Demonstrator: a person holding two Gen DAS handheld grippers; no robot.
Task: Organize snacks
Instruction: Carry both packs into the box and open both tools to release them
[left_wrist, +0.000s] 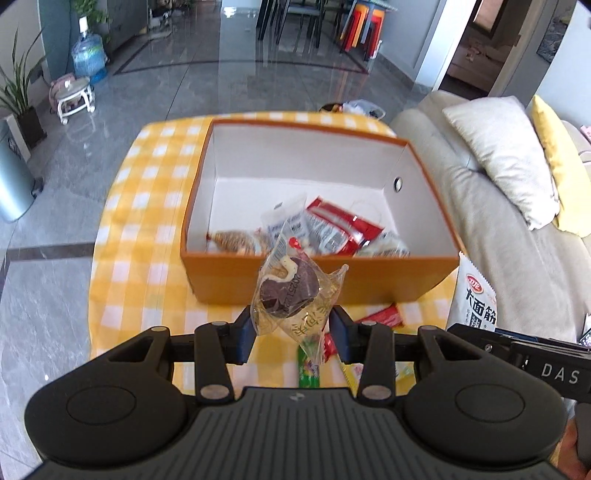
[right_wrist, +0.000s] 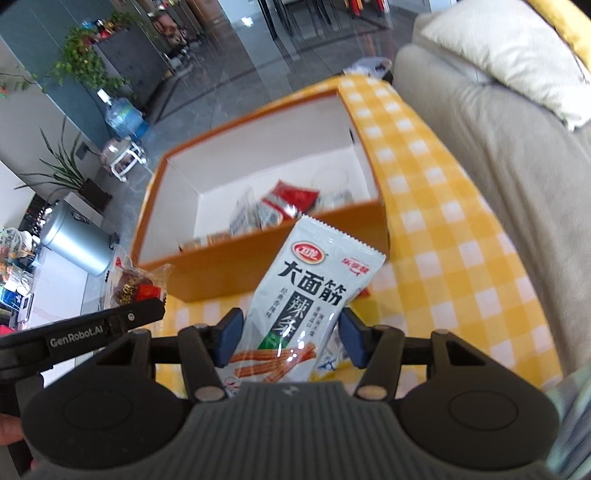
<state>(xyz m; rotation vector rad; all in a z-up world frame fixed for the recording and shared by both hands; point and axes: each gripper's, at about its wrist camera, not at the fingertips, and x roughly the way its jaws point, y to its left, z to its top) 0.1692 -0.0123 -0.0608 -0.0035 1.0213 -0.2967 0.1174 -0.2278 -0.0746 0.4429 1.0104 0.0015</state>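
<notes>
Left hand-held gripper (left_wrist: 293, 328): pads clamp a clear-wrapped chocolate pastry (left_wrist: 290, 291), held above the table (left_wrist: 140, 236) before the orange box (left_wrist: 314, 277). Right hand-held gripper (right_wrist: 290, 339): grips a white spicy-strip packet (right_wrist: 306, 295), upright near the box's front wall. Box: holds several snack packets (left_wrist: 332, 229). Table: yellow-checked cloth, loose snacks (left_wrist: 308, 369) beneath the grippers.

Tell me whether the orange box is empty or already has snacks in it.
Partly filled. The orange box is open-topped, and several wrapped snacks lie along its near side; the rest of its white floor is bare.
</notes>
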